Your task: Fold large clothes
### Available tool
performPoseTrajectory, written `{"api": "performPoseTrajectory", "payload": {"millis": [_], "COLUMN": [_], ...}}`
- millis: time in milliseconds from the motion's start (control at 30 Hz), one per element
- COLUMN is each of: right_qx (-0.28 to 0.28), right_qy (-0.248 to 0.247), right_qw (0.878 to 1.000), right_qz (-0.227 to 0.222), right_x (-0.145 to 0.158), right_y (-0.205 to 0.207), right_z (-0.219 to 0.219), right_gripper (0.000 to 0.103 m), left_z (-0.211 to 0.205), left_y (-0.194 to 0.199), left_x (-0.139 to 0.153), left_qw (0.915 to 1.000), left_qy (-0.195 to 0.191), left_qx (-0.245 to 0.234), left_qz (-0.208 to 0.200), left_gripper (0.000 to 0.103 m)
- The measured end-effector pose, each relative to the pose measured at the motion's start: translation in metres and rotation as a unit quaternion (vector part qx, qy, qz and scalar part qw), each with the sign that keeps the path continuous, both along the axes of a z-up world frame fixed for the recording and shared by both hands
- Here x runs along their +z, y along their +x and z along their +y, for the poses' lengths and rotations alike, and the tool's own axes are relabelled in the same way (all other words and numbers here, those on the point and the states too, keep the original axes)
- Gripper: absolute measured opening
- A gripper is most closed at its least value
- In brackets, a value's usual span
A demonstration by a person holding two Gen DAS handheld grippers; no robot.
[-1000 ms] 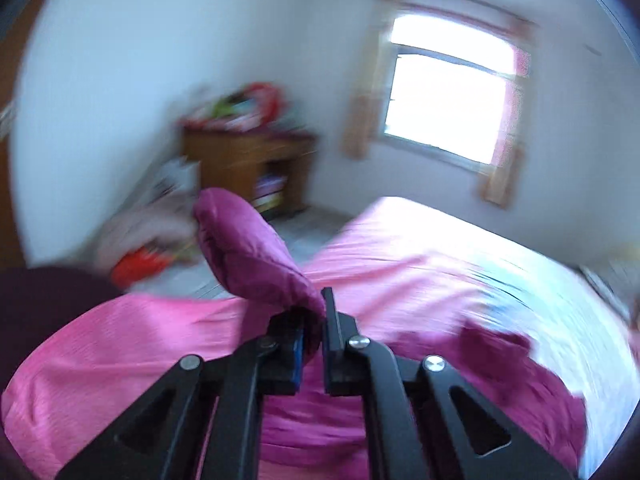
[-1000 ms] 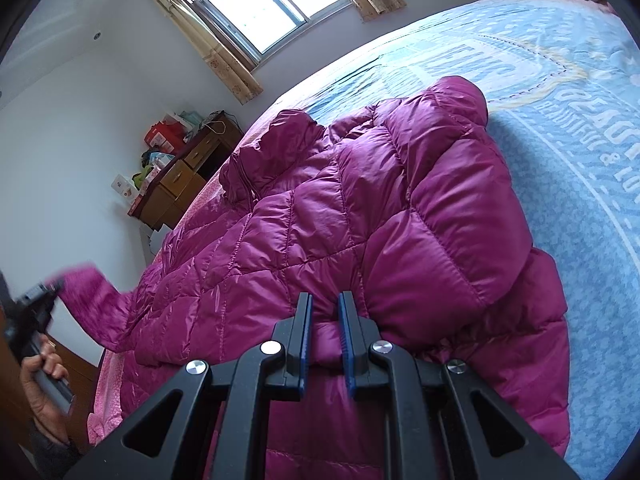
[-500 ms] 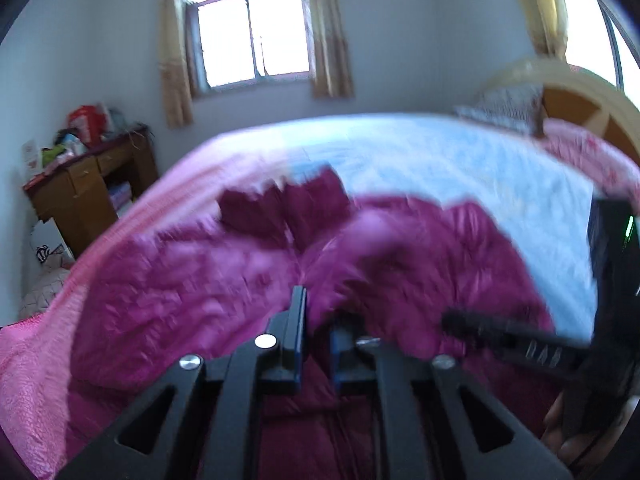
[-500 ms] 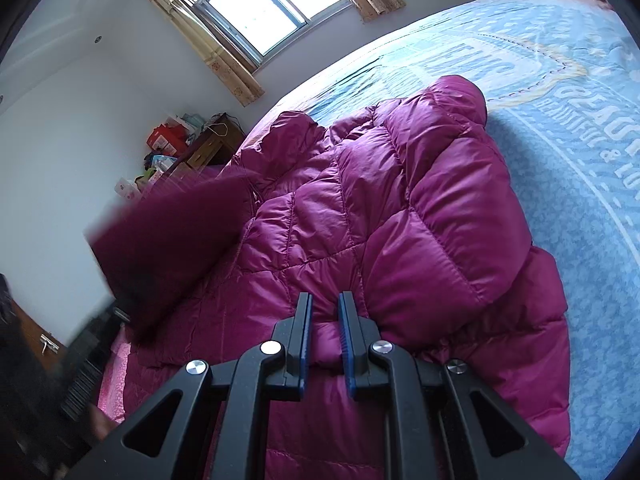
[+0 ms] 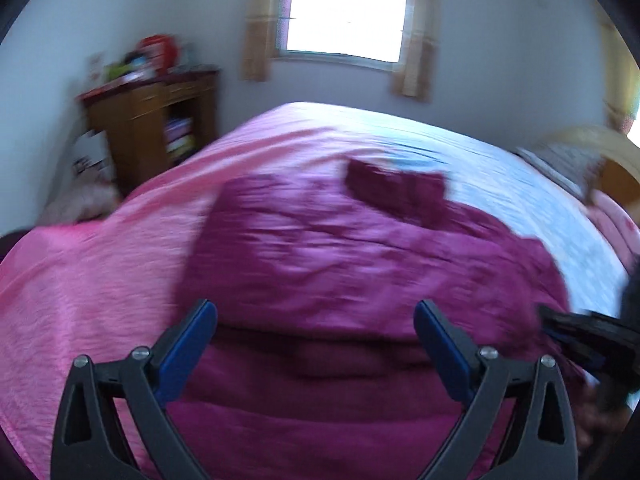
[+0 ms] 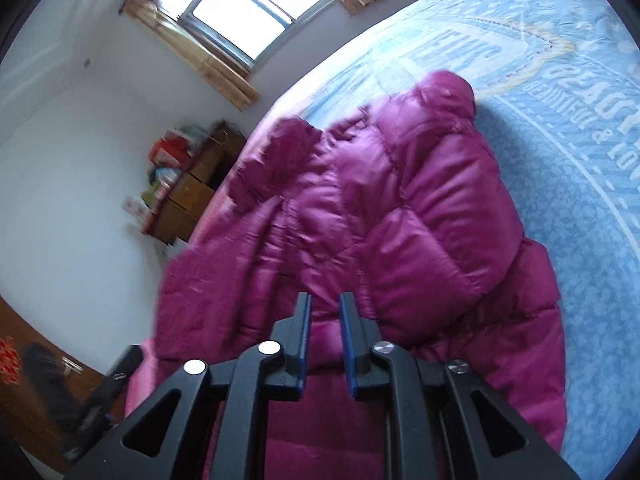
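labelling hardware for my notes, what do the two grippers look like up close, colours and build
Both look alike. The left gripper has black angular fingers with triangular cut-outs, round silver screw heads at the joints and blue pads lining the inner faces. The right gripper has the same black frame, silver screws and thin blue pads. No cables or printed markings show in either wrist view.

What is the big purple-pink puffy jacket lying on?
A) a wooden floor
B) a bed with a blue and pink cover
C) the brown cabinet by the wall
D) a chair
B: the puffy jacket is spread out flat over the bed, with blue printed cover on one side of it and pink cover on the other.
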State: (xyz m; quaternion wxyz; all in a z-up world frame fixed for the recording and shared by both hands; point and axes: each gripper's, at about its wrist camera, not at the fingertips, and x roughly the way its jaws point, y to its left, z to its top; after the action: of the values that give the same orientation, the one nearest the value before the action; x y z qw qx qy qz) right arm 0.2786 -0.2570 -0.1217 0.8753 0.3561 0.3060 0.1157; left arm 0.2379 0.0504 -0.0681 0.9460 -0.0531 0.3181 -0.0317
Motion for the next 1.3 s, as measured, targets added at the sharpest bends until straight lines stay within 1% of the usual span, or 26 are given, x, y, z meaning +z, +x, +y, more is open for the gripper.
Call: {"api": "performPoseTrajectory", "payload": {"millis": [33, 67, 100, 133, 167, 233, 267, 300, 367, 400, 433, 467, 533, 600, 633, 700, 767, 833, 933, 1000, 1067, 1133, 1200, 1233, 1300], "right_qx": [0.0, 0.001, 0.007, 0.019, 0.029, 0.043, 0.051, 0.057, 0.058, 0.052, 0.048, 0.046, 0.047, 0.05, 0.051, 0.05, 0.042, 0.041, 0.033, 0.025, 0.02, 0.026, 0.028, 0.016, -0.02], "right_qy": [0.004, 0.001, -0.005, -0.017, -0.04, -0.099, -0.129, -0.152, -0.171, -0.181, -0.188, -0.188, -0.177, -0.181, -0.187, -0.199, -0.207, -0.198, -0.198, -0.185, -0.182, -0.19, -0.184, -0.174, -0.166], "right_qw": [1.0, 1.0, 1.0, 0.999, 0.999, 0.994, 0.99, 0.987, 0.983, 0.982, 0.981, 0.981, 0.983, 0.982, 0.981, 0.979, 0.977, 0.979, 0.979, 0.982, 0.982, 0.981, 0.982, 0.984, 0.985], "right_qz": [-0.011, -0.021, -0.027, -0.027, -0.018, -0.001, 0.006, 0.017, 0.031, 0.029, 0.027, 0.025, 0.019, 0.006, -0.003, -0.018, -0.016, -0.004, 0.034, 0.037, 0.04, 0.039, 0.045, 0.045, 0.028], "right_x": [0.007, 0.014, 0.019, 0.024, 0.027, 0.029, 0.027, 0.024, 0.017, 0.015, 0.014, 0.014, 0.014, 0.02, 0.025, 0.034, 0.036, 0.031, 0.009, 0.0, 0.001, 0.003, 0.008, 0.012, 0.023], "right_y": [-0.002, -0.003, -0.001, 0.003, 0.009, 0.022, 0.027, 0.033, 0.038, 0.038, 0.039, 0.04, 0.037, 0.034, 0.031, 0.025, 0.023, 0.022, 0.027, 0.029, 0.031, 0.03, 0.024, 0.017, -0.001], "right_z": [0.004, 0.011, 0.018, 0.028, 0.038, 0.059, 0.07, 0.079, 0.089, 0.092, 0.093, 0.093, 0.088, 0.083, 0.081, 0.077, 0.066, 0.054, 0.044, 0.038, 0.037, 0.039, 0.036, 0.031, 0.021], "right_gripper": [0.06, 0.071, 0.079, 0.079, 0.079, 0.078, 0.078, 0.074, 0.069, 0.06, 0.046, 0.04, 0.025, 0.019, 0.018, 0.017, 0.017, 0.017, 0.017, 0.017, 0.018, 0.024, 0.028, 0.031, 0.037], "left_z": [0.012, 0.018, 0.025, 0.027, 0.031, 0.034, 0.036, 0.039, 0.052, 0.06, 0.063, 0.062, 0.056, 0.051, 0.051, 0.053, 0.055, 0.055, 0.053, 0.049, 0.047, 0.046, 0.044, 0.043, 0.044], "left_y": [0.005, 0.007, 0.011, 0.014, 0.015, 0.016, 0.016, 0.018, 0.022, 0.023, 0.022, 0.021, 0.022, 0.023, 0.023, 0.025, 0.023, 0.023, 0.023, 0.025, 0.028, 0.029, 0.03, 0.031, 0.03], "left_x": [-0.003, -0.006, -0.01, -0.013, -0.018, -0.03, -0.036, -0.042, -0.048, -0.05, -0.05, -0.05, -0.05, -0.05, -0.05, -0.051, -0.052, -0.052, -0.052, -0.053, -0.053, -0.054, -0.054, -0.054, -0.052], "left_qw": [0.9996, 0.9991, 0.9984, 0.9977, 0.997, 0.9965, 0.9963, 0.9958, 0.9934, 0.9914, 0.9907, 0.9909, 0.992, 0.9924, 0.9923, 0.9918, 0.9915, 0.9918, 0.9924, 0.9927, 0.9929, 0.9928, 0.9929, 0.993, 0.9925], "left_qy": [0.001, 0.001, 0.002, 0.004, 0.008, 0.007, 0.0, -0.013, -0.055, -0.078, -0.09, -0.091, -0.079, -0.073, -0.075, -0.085, -0.09, -0.085, -0.073, -0.062, -0.053, -0.047, -0.04, -0.039, -0.036], "left_qx": [0.027, 0.042, 0.056, 0.066, 0.075, 0.082, 0.083, 0.083, 0.084, 0.087, 0.087, 0.085, 0.084, 0.083, 0.083, 0.081, 0.081, 0.082, 0.084, 0.086, 0.088, 0.089, 0.089, 0.088, 0.089], "left_qz": [0.006, 0.009, 0.012, 0.014, 0.017, 0.018, 0.024, 0.035, 0.056, 0.059, 0.053, 0.051, 0.053, 0.055, 0.054, 0.049, 0.048, 0.049, 0.053, 0.057, 0.061, 0.065, 0.068, 0.069, 0.076], "left_gripper": [0.101, 0.101, 0.1, 0.1, 0.1, 0.1, 0.1, 0.1, 0.101, 0.101, 0.103, 0.103, 0.103, 0.103, 0.103, 0.103, 0.103, 0.103, 0.103, 0.103, 0.103, 0.103, 0.103, 0.103, 0.103]}}
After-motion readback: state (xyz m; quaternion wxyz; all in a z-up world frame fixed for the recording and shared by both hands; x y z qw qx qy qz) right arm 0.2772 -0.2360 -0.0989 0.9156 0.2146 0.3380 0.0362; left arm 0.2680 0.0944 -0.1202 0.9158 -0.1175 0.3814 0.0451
